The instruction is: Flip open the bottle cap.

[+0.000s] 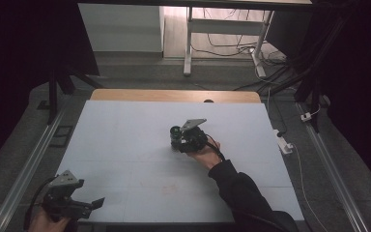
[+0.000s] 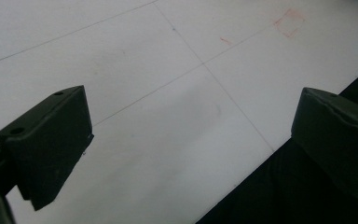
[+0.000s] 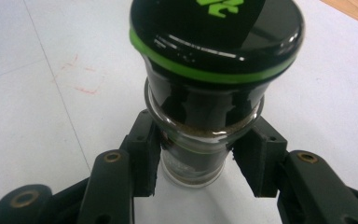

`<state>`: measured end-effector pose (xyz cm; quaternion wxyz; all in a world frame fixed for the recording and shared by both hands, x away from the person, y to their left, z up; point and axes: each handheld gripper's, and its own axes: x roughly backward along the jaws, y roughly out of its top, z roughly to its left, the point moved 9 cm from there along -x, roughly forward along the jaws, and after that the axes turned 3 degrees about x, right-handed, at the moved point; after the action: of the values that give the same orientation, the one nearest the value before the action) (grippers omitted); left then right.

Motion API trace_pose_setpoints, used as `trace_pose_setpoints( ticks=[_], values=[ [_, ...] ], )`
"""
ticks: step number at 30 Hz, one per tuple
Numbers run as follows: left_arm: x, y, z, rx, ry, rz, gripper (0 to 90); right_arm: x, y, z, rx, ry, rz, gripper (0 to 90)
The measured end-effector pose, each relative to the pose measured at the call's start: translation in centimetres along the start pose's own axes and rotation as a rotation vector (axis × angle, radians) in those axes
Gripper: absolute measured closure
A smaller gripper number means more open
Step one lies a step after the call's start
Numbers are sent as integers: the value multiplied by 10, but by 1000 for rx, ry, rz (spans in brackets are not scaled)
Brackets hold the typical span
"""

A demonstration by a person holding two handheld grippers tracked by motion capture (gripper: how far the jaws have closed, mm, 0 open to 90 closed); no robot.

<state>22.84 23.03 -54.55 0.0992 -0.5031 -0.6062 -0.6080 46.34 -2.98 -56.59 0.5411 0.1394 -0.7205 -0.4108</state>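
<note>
A glass jar (image 3: 193, 149) with a black lid and a green ring (image 3: 214, 32) stands upright on the white board (image 1: 125, 145), a little right of its middle. My right gripper (image 3: 193, 165) is shut on the jar just below the lid, one pad on each side of the glass. In the high view the jar (image 1: 175, 131) sits at the tip of the right gripper (image 1: 178, 140), held by a hand in a dark sleeve. My left gripper (image 1: 91, 205) hovers at the near left corner, open and with nothing in it (image 2: 191, 135), half over the board's front edge.
A wooden strip (image 1: 174, 95) runs along the board's far edge. A white power strip (image 1: 284, 143) and cables lie off the right side. Metal rails (image 1: 24, 169) flank the table. Faint red marks (image 2: 289, 22) are drawn on the board.
</note>
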Motion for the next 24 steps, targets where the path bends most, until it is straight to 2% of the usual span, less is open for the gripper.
trace_pose_setpoints(
  ticks=[6,11,24],
  values=[
    [-1,5,-2,-27,-7,-25,0,0,0,0,0,1,2,533],
    [-4,11,-4,-65,-35,-38,1,0,0,0,-3,1,-3,533],
    [-15,31,-11,-117,-104,-87,0,0,0,0,-4,3,0,532]
  ],
)
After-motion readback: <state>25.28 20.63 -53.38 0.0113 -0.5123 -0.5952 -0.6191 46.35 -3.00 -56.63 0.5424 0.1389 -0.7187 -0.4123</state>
